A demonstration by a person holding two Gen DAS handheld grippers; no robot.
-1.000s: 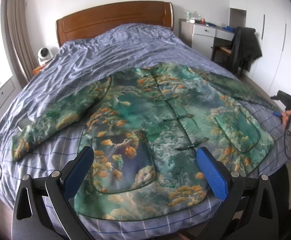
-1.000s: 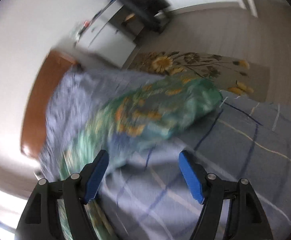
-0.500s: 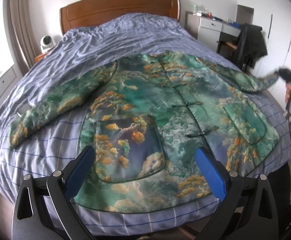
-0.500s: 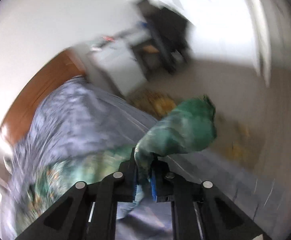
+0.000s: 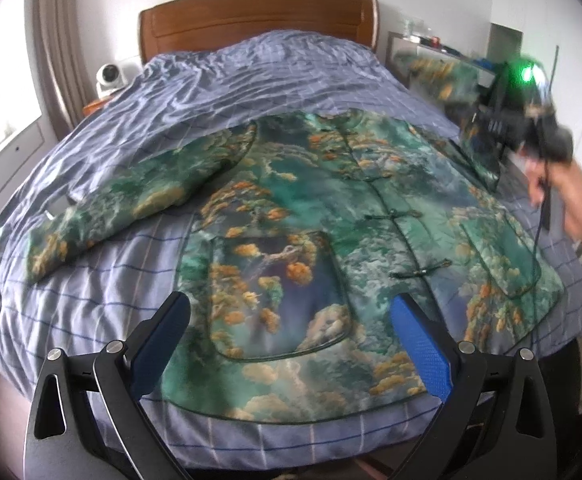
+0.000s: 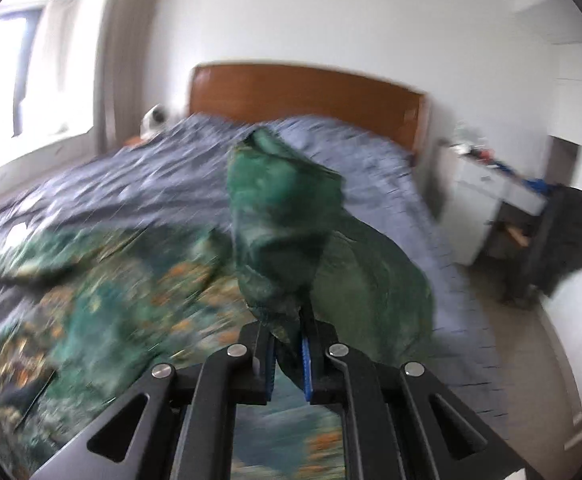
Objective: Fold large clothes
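Observation:
A large green jacket [image 5: 331, 216] with orange and teal print lies face up on the bed, front buttoned, left sleeve [image 5: 131, 200] stretched out flat. My left gripper [image 5: 287, 344] is open and empty, above the jacket's hem near the bed's front edge. My right gripper [image 6: 287, 364] is shut on the right sleeve's cuff [image 6: 283, 216] and holds it raised above the jacket. In the left wrist view the right gripper [image 5: 491, 124] and lifted sleeve [image 5: 439, 76] show blurred at the right.
The bed has a blue checked sheet [image 5: 251, 80] and a wooden headboard [image 5: 255, 16]. A white camera [image 5: 109, 76] stands at the bed's left. A white desk [image 6: 491, 192] and a chair with dark clothing [image 6: 563, 232] stand right of the bed.
My right gripper shut on the right sleeve's cuff, lifted it off the bed and swung it up toward the jacket's body. My left gripper stayed open near the hem.

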